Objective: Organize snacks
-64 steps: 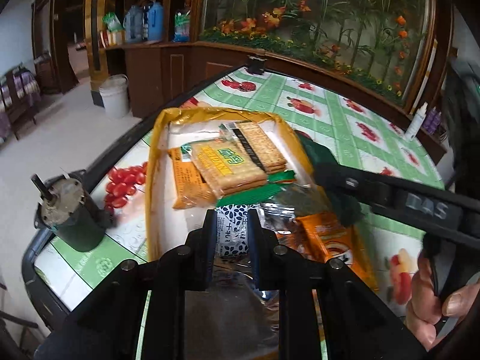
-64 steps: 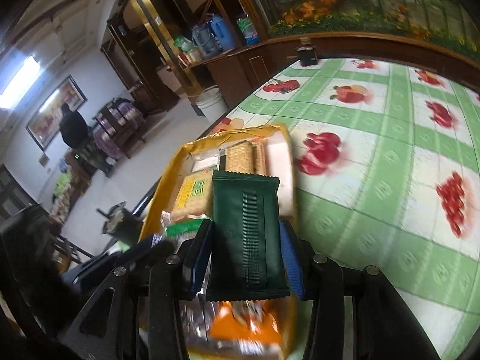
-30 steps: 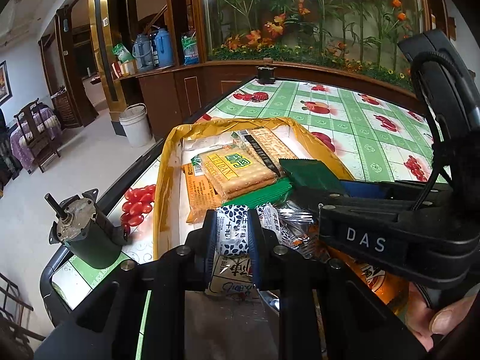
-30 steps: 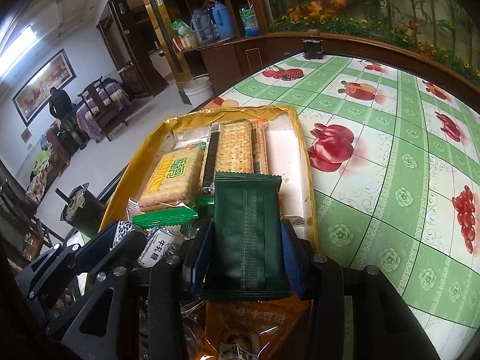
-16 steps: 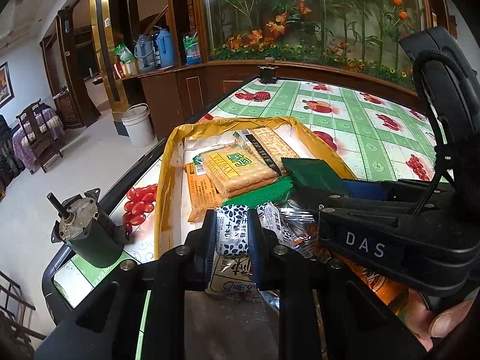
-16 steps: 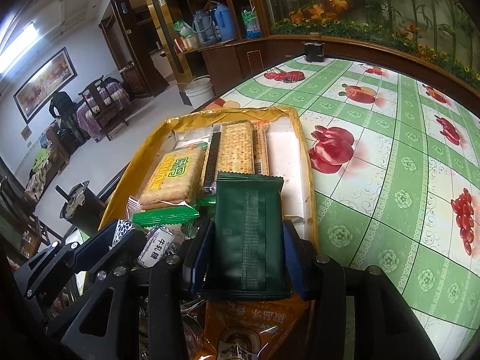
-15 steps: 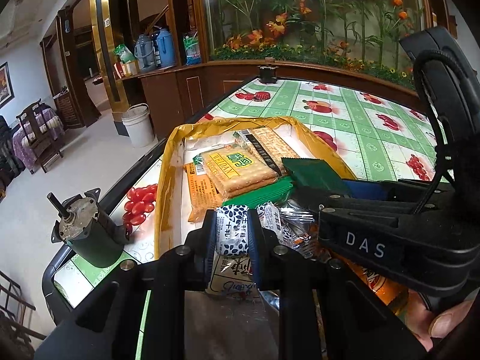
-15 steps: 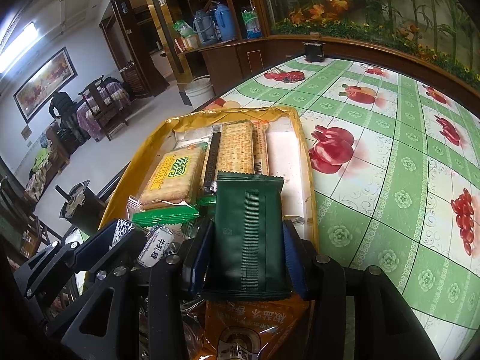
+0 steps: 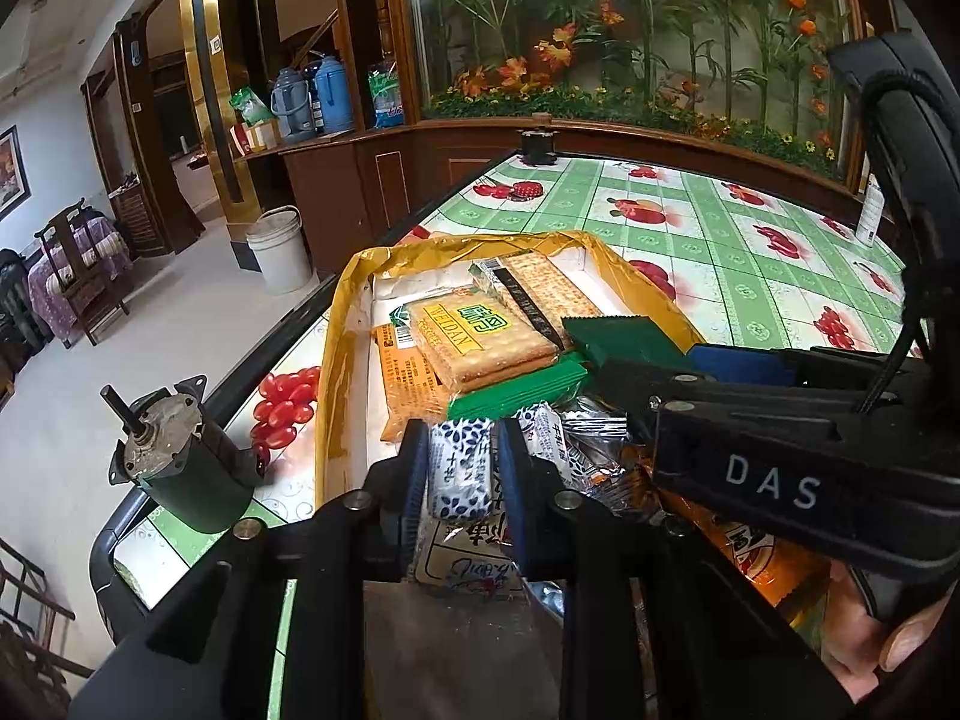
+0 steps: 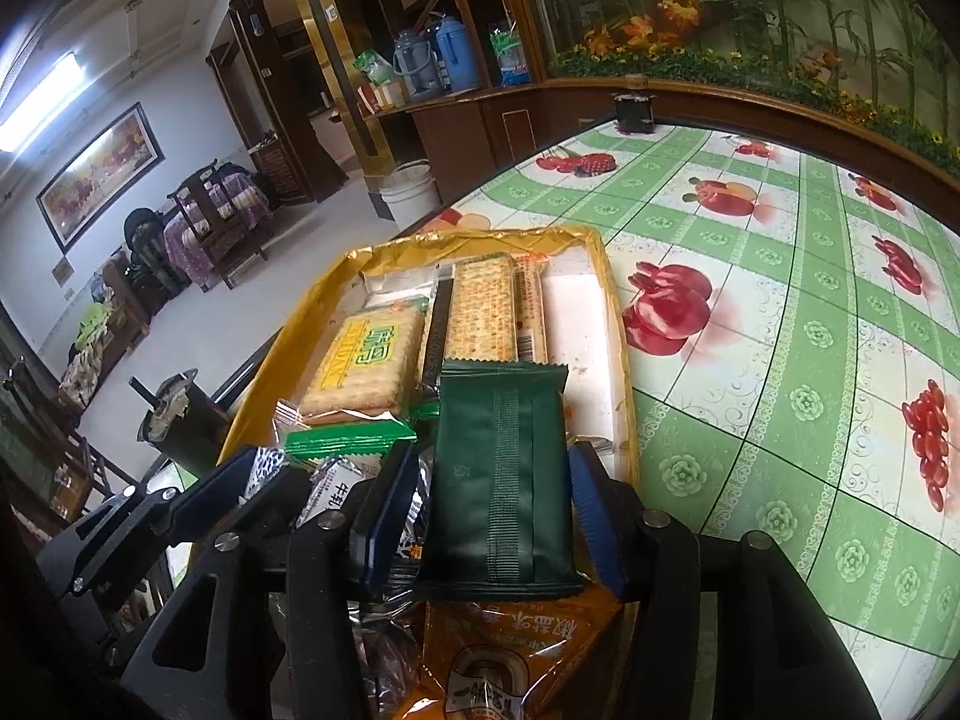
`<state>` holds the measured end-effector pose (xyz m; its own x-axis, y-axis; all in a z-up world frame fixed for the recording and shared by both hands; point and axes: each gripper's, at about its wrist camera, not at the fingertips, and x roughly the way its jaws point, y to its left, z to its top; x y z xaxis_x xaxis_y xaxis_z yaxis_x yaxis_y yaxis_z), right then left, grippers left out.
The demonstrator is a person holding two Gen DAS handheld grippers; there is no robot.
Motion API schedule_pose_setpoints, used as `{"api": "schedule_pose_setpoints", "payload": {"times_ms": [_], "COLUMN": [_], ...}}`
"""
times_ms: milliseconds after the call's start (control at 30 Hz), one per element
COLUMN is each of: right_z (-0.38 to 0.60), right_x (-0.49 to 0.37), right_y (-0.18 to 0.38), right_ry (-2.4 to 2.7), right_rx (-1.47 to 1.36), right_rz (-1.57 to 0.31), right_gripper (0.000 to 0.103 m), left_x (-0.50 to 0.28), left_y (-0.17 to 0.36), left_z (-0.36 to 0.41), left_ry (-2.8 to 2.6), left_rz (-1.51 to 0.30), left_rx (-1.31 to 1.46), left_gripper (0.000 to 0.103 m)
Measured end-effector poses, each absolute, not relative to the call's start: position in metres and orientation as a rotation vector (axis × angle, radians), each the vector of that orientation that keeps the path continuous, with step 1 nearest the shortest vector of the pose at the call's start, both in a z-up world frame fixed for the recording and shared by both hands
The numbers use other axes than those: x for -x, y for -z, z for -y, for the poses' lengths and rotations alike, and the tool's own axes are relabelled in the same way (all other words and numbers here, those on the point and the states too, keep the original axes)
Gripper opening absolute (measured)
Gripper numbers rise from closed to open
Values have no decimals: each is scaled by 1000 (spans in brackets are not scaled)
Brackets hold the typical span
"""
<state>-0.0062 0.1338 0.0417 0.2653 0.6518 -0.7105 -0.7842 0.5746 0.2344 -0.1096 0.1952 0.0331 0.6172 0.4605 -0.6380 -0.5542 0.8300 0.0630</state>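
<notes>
A gold-rimmed tray (image 9: 336, 324) (image 10: 618, 360) holds several snacks: a yellow-label cracker pack (image 9: 480, 336) (image 10: 360, 366), a long cracker sleeve (image 9: 540, 294), a green wafer pack (image 9: 516, 387) and an orange bag (image 10: 516, 648). My left gripper (image 9: 461, 450) hangs over the tray's near end, jaws opening. A blue-and-white patterned candy (image 9: 459, 471) stands between them with a thin gap on its right side. To its right, my right gripper (image 10: 489, 468) is also opening. A dark green packet (image 10: 501, 480) lies between its pads, clear of both, resting on the pile.
The table wears a green cloth with fruit prints (image 9: 750, 252). A dark green motor-like cylinder (image 9: 180, 468) stands at the table's left edge beside the tray. A small dark object (image 9: 537, 147) sits at the far end and a white bottle (image 9: 870, 216) at the far right.
Both pairs of jaws have widened a little, so gaps now show beside the candy and the dark green packet. Neither hand has shifted.
</notes>
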Motion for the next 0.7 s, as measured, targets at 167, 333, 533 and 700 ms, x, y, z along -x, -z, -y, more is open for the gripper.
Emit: {"api": "schedule_pose_setpoints", "payload": {"times_ms": [167, 333, 533, 700], "right_z": [-128, -118, -97, -70], "right_x": [7, 8, 14, 27], "right_y": [-48, -60, -74, -82], "right_ry": [-994, -998, -991, -968], "right_rx": [144, 102, 73, 96], "right_rz": [-858, -833, -792, -727], "right_gripper": [54, 61, 73, 83], "left_x": [117, 122, 134, 146], "left_y": [-40, -46, -58, -61], "left_z": [-194, -189, -176, -164], "left_ry": [-607, -611, -629, -630], "left_rz": [-660, -649, -603, -598], "left_rx": [137, 118, 80, 69], "left_gripper": [57, 61, 84, 103]}}
